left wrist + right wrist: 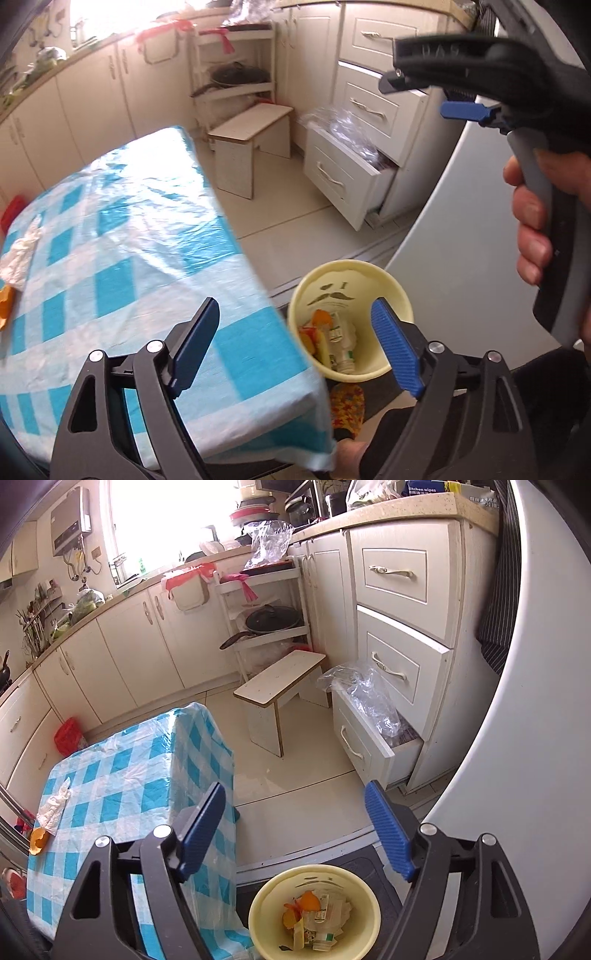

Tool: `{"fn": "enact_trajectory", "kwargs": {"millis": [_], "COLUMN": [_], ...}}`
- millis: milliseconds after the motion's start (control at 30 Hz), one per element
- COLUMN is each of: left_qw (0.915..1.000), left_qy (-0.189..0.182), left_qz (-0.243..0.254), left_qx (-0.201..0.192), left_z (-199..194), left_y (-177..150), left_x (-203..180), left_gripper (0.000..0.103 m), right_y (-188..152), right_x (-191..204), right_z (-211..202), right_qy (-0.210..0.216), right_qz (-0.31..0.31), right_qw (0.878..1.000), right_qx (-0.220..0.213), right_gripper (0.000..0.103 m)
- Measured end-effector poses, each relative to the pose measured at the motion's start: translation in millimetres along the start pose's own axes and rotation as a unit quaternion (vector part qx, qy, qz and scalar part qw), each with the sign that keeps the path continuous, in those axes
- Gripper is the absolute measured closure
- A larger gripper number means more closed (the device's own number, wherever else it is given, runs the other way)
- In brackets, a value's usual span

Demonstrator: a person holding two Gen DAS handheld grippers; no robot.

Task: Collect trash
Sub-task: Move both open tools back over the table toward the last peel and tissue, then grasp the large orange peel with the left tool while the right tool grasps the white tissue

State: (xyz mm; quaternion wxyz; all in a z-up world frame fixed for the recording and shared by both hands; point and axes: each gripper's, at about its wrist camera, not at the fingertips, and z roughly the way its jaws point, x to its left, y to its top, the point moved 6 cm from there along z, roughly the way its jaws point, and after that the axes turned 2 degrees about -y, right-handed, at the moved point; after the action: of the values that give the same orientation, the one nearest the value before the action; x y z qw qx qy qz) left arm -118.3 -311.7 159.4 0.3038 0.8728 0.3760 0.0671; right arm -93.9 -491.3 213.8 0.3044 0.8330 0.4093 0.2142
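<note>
Trash sits in a pale yellow bin on the floor, just beside the near corner of the tabletop with its blue-and-white checked cloth. Inside the bin lie orange peel and crumpled paper packaging. More trash is left on the tabletop, at the far side from the bin: a crumpled white tissue and, touching its near end, a piece of orange peel.

The left gripper is spread wide with nothing between its blue pads; seen from its own camera, its left finger hangs over the tabletop edge and its right finger over the bin's rim. It tilts steeply down toward the bin.

The right gripper is likewise spread wide and holds nothing; it points down over the floor, with the bin directly below and between its fingers. In the left wrist view the right gripper shows above the bin, a hand wrapped round its grey handle, and its jaws look parted, though only one blue pad is clear there.

Below the bin in the left view, a patterned slipper shows on the floor by the tabletop's corner.
</note>
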Motion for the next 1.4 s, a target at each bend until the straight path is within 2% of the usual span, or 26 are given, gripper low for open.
{"fn": "enact_trajectory", "kwargs": {"millis": [333,700,933,1067,1200,1300,1400], "left_qw": [0.9987,0.9967,0.991,0.9811,0.9611,0.9464,0.9357], "left_qy": [0.029,0.046,0.08,0.11,0.147,0.173,0.193], "left_qz": [-0.033,-0.057,-0.099,-0.148,-0.218,-0.254,-0.278], "left_qx": [-0.024,-0.034,-0.041,-0.06,-0.086,-0.099,-0.099], "left_z": [-40.9,-53.6,-63.7,-82.4,-108.0,-122.1,-126.7], "left_y": [-10.4,-20.8,-32.0,-42.4,-57.7,-69.8,-78.4], "left_x": [51.5,83.8,139.5,197.4,272.0,320.0,361.4], "left_gripper": [0.019,0.019,0.019,0.019,0.019,0.019,0.019], "right_y": [-1.9,-6.5,-5.9,-7.9,-15.4,-26.0,-38.5], "right_x": [37.0,75.7,105.4,136.9,183.8,230.5,283.0], "right_z": [12.7,27.1,33.0,37.3,44.4,48.4,49.4], "right_qy": [-0.008,-0.005,0.017,0.047,0.088,0.139,0.182], "right_qz": [-0.051,-0.103,-0.108,-0.113,-0.129,-0.138,-0.163], "right_qw": [0.999,0.995,0.994,0.992,0.987,0.978,0.966], "right_qx": [0.001,0.003,0.011,0.021,0.042,0.068,0.082], "right_gripper": [0.024,0.024,0.024,0.024,0.023,0.022,0.018]}}
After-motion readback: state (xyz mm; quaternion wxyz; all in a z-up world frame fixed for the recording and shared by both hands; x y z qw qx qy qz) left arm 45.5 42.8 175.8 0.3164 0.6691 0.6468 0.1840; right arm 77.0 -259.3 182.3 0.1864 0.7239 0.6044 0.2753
